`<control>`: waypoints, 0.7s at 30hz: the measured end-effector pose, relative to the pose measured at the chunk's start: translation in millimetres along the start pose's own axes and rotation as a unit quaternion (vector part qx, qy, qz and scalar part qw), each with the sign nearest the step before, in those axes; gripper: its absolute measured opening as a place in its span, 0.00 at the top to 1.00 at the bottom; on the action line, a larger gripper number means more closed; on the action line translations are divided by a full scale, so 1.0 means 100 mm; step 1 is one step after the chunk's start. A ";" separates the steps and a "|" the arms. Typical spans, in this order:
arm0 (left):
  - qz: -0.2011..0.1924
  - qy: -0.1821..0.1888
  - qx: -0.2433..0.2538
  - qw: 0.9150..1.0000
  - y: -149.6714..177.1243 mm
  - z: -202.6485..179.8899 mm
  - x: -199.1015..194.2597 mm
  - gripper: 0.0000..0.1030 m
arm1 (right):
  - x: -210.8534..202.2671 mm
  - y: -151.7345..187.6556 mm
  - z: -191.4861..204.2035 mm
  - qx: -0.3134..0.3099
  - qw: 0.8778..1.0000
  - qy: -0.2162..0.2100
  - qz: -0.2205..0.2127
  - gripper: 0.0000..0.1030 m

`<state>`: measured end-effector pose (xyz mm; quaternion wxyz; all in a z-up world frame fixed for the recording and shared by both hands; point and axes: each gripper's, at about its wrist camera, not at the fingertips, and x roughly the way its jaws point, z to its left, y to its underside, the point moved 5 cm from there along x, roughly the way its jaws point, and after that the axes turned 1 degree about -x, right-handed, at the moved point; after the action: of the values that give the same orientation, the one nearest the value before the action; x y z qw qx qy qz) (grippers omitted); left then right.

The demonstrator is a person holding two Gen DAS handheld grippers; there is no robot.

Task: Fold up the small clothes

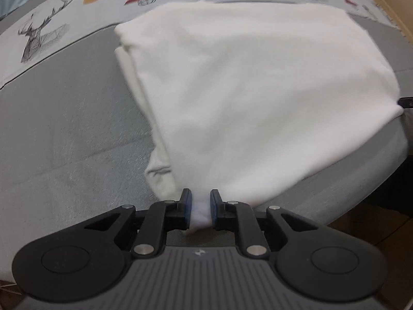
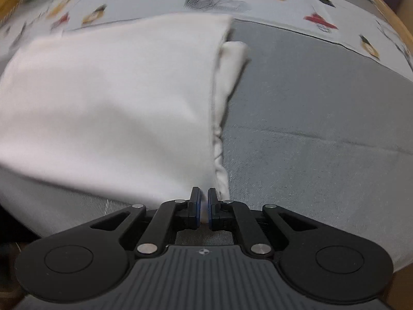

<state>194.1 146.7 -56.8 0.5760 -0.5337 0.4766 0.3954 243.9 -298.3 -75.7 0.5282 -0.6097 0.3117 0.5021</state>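
Left gripper [image 1: 200, 208] pinching bunched corner of white garment [image 1: 245, 98]; right gripper [image 2: 203, 206] nipping its other corner, jaws nearly together. Spread on grey cloth [image 1: 69, 118]. No containers.

White garment [image 1: 245, 90], plain grey cloth [image 1: 72, 118], pale sheet [image 1: 77, 13] printed with deer, lamps, tags

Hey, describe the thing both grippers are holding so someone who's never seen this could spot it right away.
Look at the grey cloth surface bordered by a strip printed with deer and lamps. Lying across it is a white garment, partly folded, its near edge pinched at one corner by the left gripper and at the other by the right gripper. It is the only plain white, unprinted fabric there.
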 end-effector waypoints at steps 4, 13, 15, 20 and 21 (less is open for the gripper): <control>0.001 -0.005 0.010 1.000 0.03 -0.01 -0.01 0.82 | -0.10 -0.04 0.02 0.004 1.000 -0.006 -0.017 0.94; -0.014 -0.021 0.007 1.000 0.02 -0.12 -0.05 0.77 | -0.42 -0.21 -0.07 0.039 0.994 0.020 -0.102 0.91; -0.034 -0.032 0.002 0.999 0.00 -0.11 -0.16 0.75 | -0.55 -0.25 -0.06 0.052 0.989 0.028 -0.135 0.86; -0.140 -0.043 0.001 0.989 -0.07 -0.13 -0.85 0.59 | -0.87 -0.27 0.04 0.080 0.977 0.030 -0.193 0.76; -0.170 -0.036 0.000 0.985 -0.08 -0.13 -1.03 0.53 | -0.93 -0.25 0.09 0.081 0.976 0.025 -0.201 0.75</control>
<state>175.8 138.5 45.7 0.6518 -0.5924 0.3577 0.3102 235.8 -297.8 20.9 0.6580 -0.6274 0.2354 0.3435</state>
